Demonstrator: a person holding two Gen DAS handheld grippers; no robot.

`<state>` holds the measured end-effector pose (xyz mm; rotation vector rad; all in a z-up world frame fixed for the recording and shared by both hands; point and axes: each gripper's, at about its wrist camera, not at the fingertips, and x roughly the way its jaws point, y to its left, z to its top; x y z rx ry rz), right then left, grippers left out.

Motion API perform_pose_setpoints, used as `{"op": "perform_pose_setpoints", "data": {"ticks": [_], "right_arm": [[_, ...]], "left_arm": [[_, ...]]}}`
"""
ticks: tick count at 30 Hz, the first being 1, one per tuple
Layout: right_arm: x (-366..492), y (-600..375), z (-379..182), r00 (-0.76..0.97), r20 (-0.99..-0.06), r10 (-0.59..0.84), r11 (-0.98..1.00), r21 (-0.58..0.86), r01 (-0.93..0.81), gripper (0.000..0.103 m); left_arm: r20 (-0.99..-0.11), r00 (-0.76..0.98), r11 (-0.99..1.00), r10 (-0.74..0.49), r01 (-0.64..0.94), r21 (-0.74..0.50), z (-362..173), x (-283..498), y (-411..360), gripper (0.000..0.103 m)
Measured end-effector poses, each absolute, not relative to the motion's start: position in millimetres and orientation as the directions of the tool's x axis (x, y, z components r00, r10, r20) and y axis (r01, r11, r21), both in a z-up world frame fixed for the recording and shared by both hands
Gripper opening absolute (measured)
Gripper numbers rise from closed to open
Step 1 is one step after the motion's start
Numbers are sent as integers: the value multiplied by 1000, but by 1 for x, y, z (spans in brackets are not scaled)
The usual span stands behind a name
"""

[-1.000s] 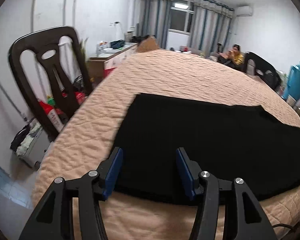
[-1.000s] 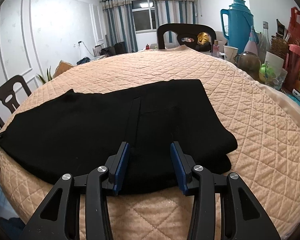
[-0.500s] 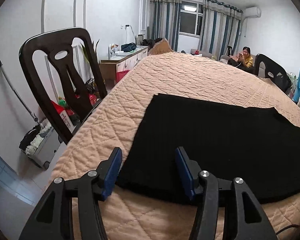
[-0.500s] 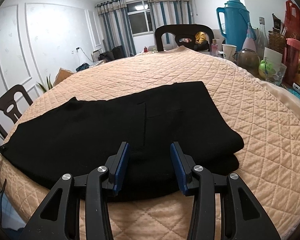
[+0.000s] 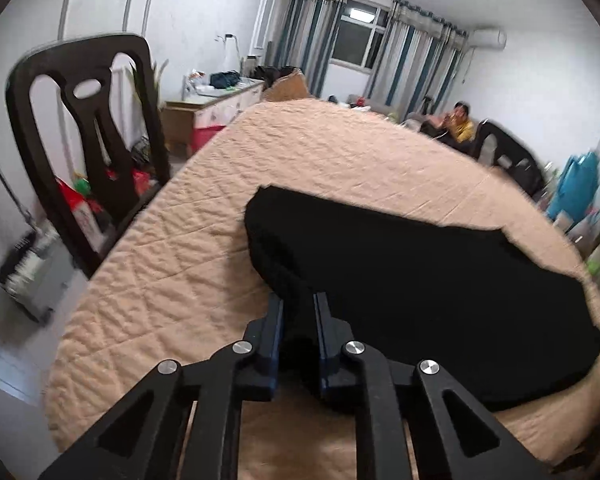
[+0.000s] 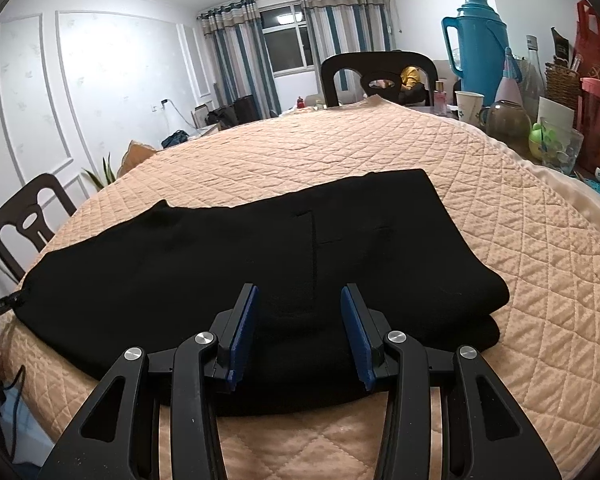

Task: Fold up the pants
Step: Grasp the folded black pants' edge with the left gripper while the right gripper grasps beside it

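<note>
Black pants (image 5: 420, 280) lie flat across the peach quilted table cover (image 5: 340, 152), folded lengthwise. In the left wrist view my left gripper (image 5: 299, 300) is at the near corner of the leg end. Its jaws are closing, and the fabric is bunched up and pinched between the pads. In the right wrist view the same pants (image 6: 260, 252) stretch from the waist end on the right to the leg end on the left. My right gripper (image 6: 300, 292) stands open over the near edge of the waist end, with fabric lying beneath and between its fingers.
A dark chair (image 5: 92, 128) stands at the table's left, another chair (image 6: 376, 76) at the far side. A blue thermos (image 6: 476, 48), a paper cup (image 6: 470, 106), jars and bottles crowd the right edge. A person (image 5: 460, 120) sits at the back of the room.
The left gripper's jaws have narrowed from wide apart onto the pants' leg corner, and the fabric there has bunched up. The right gripper has stayed open in the same place.
</note>
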<state>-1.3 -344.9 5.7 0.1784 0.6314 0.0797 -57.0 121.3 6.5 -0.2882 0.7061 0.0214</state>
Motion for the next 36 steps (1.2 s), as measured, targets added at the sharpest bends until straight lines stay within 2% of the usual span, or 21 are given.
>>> {"op": "perform_pose_setpoints", "data": {"ticks": [4,10,13,16,18,20,22,25,30,36], "right_arm": [[-2,-341,9,810,-565,156,976,212,-41,44],[3,-323,11,802,-554,222,966,235,-105,44],[6,-314,9,791,-553,261,957,255,-137,44],[10,-305,8,772,-551,318,940,291,-179,44],[13,-298,7,755,-548,359,925,315,-211,44],[16,-291,7,737,-549,395,912,334,-239,44],[21,-283,5,710,-551,439,892,362,-270,44],[31,-267,4,648,-541,536,838,433,-331,44],[53,-229,-2,520,-550,653,756,507,-413,44],[72,-194,-9,418,-615,668,742,510,-436,44]], "left_arm": [[-592,783,936,-192,-35,-349,24,-52,112,15],[-542,746,898,-387,172,-404,42,-35,45,15],[-554,684,872,-474,276,-404,34,-25,0,15],[-612,588,848,-528,329,-416,11,-13,-33,15],[-650,549,851,-525,340,-400,-2,-10,-47,15],[-635,549,840,-543,357,-410,4,-13,-44,19],[-622,545,827,-562,359,-433,9,-12,-39,28],[-595,566,821,-570,368,-436,15,-19,-31,35],[-534,620,812,-575,350,-468,23,-28,-5,39],[-550,675,856,-491,257,-449,16,-28,23,39]]}}
